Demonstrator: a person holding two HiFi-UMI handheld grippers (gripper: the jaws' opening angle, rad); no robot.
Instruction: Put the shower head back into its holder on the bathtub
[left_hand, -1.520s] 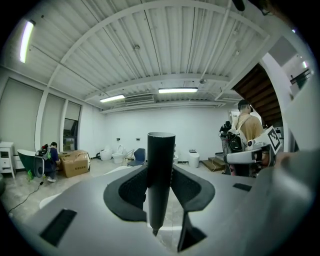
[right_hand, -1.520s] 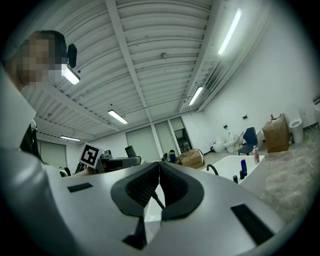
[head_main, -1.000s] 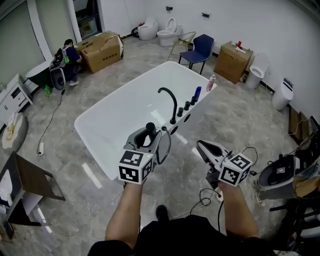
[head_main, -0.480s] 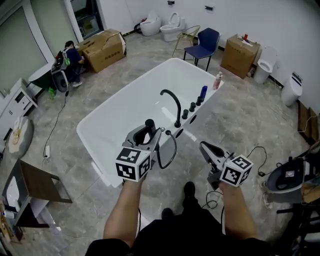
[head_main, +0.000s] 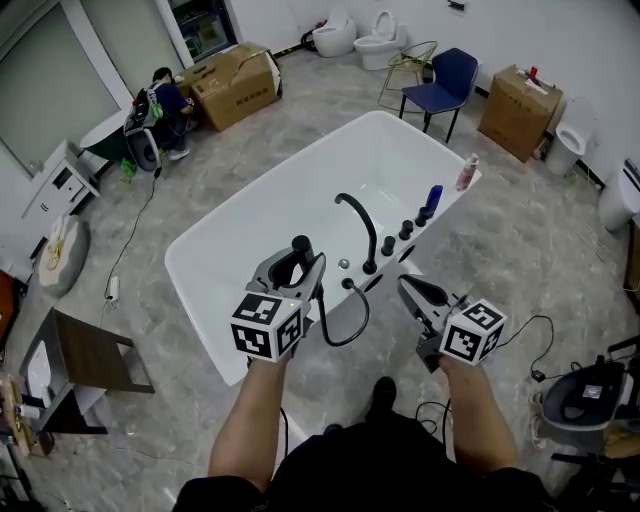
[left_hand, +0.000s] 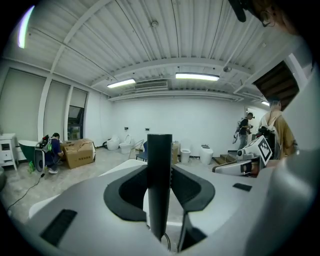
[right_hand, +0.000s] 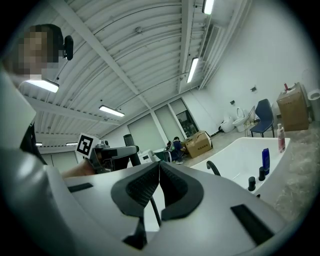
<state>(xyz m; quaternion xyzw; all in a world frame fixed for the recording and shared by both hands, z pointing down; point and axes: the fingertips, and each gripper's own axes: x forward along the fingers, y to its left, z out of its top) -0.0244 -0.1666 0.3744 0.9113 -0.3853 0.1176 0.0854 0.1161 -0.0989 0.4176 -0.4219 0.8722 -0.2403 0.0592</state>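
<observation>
The black shower head (head_main: 300, 247) stands upright in my left gripper (head_main: 297, 264), whose jaws are shut on its handle. In the left gripper view the handle (left_hand: 159, 185) fills the gap between the pads. Its black hose (head_main: 352, 325) loops down and back up to the near rim of the white bathtub (head_main: 250, 225), close to a small round fitting (head_main: 343, 264) beside the black faucet (head_main: 358, 215). My right gripper (head_main: 406, 288) hovers shut and empty just right of the hose, over the floor by the rim. Its pads (right_hand: 150, 185) meet at the tips.
Black knobs (head_main: 405, 232), a blue bottle (head_main: 433, 197) and a pink bottle (head_main: 466, 172) line the tub's rim. A blue chair (head_main: 448, 78), cardboard boxes (head_main: 237, 85) and a crouching person (head_main: 165, 105) lie beyond. A wooden stand (head_main: 90, 350) stands left, with cables on the floor right.
Both grippers have moved closer to the tub's near rim as the person stepped forward. The left gripper keeps its hold on the shower head; the right stays shut.
</observation>
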